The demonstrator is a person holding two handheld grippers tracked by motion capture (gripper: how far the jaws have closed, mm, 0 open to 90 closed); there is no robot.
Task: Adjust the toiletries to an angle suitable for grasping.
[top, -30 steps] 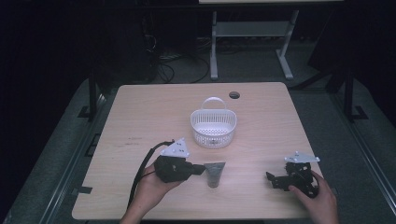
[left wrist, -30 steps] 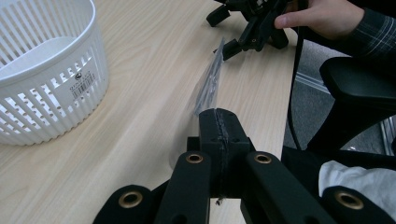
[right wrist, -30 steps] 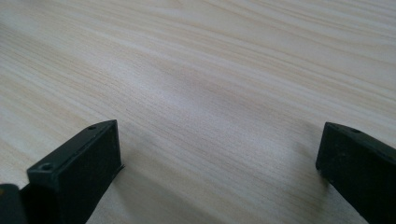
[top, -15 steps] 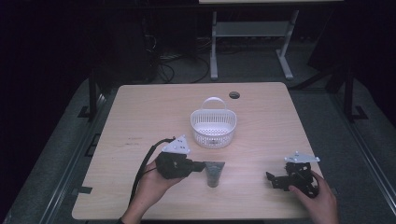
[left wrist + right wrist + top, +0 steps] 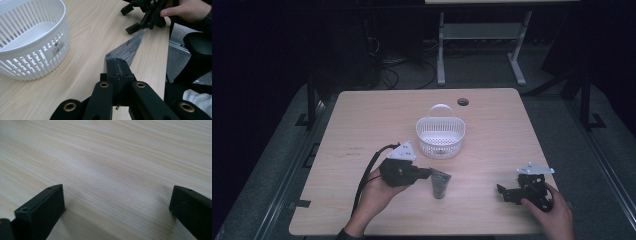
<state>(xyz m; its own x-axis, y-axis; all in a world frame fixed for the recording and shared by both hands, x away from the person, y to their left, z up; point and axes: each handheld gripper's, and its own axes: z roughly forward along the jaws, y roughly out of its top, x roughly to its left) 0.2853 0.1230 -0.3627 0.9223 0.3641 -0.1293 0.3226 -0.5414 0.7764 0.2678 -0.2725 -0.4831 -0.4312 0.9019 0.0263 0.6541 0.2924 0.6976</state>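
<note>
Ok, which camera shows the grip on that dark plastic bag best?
The left gripper view: the left gripper is shut on the dark bag. The high view shows the bag small, hanging toward the table.

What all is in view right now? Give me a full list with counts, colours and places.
basket: one, white slotted plastic with a handle, mid-table, nothing visible inside
pouch: one, dark grey, flat, in front of the basket, pinched at one edge by the left claw
table: one, light wood, round hole near far edge
white frame: one, on the floor beyond the table
left claw: black, shut on the pouch
right claw: black, jaws apart, low at the near right of the table
hands: two, one on each claw
</note>
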